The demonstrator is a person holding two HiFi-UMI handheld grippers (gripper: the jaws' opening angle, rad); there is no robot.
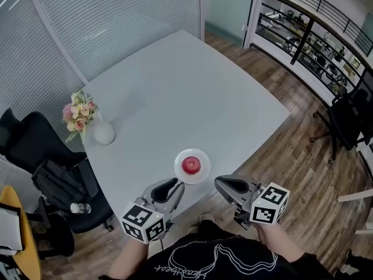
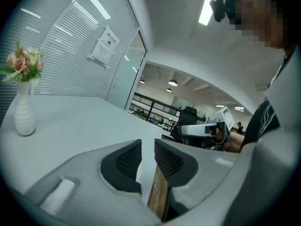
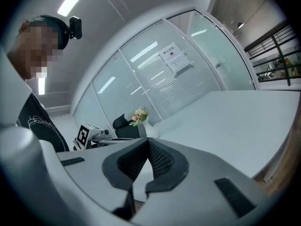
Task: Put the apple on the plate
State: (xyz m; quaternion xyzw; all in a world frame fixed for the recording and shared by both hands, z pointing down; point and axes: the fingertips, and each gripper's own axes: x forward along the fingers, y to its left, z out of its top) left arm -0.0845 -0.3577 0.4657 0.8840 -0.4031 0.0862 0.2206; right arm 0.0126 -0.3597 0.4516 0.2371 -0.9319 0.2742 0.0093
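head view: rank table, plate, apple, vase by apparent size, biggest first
1. table
2. plate
3. vase and apple: nearly alike. The vase looks slightly bigger, but it sits farther from the camera, so no firm order.

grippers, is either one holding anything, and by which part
Nothing is held. The left gripper shows a narrow bare gap, the right gripper is shut on nothing; the apple sits on the plate.

Wood floor (image 1: 280, 156), blinded glass walls (image 1: 116, 22), black office chair (image 1: 29, 139).
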